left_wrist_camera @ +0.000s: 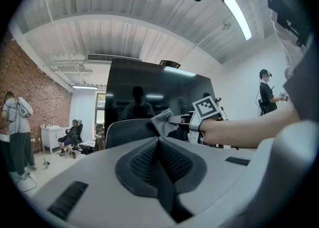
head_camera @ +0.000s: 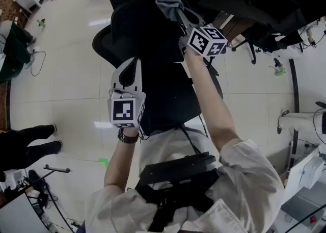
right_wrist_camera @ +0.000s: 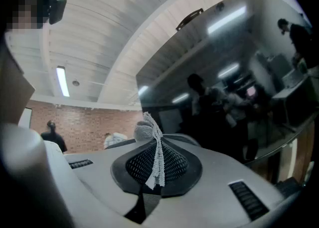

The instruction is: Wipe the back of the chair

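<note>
Our right claw [head_camera: 179, 19] is pinching the cloth [head_camera: 167, 6], seemingly limp and light, by a bunched fold at the chair back's [head_camera: 147, 33] top edge. Our left claw [head_camera: 132, 66] is hanging closed and empty beside it.

A black chair [head_camera: 147, 28] stands on the pale tiled floor [head_camera: 66, 58].

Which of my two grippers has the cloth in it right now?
The right gripper: its jaws pinch the grey cloth by the chair back. The left gripper is shut on nothing, nearer the person.
</note>
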{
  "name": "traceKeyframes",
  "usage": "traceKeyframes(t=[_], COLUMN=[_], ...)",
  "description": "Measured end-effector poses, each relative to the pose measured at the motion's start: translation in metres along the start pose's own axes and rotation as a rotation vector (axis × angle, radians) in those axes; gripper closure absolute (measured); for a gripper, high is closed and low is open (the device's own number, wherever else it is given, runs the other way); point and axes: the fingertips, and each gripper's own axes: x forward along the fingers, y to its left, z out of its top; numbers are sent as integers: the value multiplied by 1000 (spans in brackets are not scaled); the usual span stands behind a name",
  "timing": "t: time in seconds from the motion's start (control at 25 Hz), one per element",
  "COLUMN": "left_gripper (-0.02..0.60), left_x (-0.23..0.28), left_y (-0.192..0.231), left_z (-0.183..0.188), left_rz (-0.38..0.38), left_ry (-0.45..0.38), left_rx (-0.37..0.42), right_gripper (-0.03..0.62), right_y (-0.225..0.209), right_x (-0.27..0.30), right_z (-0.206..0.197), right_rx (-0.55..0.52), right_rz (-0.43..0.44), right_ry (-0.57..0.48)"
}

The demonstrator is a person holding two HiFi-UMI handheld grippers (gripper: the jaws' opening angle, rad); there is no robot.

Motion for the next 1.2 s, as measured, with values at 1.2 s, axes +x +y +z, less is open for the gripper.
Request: traceKeyframes(t=[1.2], left_gripper=[572], left_x=[-46], left_y=[22], left_z=[-45], left_rz=[-5], left_ry=[131], left_rx=[-78], right_gripper=[572], right_y=[-38], right_x=[-60], right_z=[-86], right_rx=[170], right_rz=[-275], right_ry=[49])
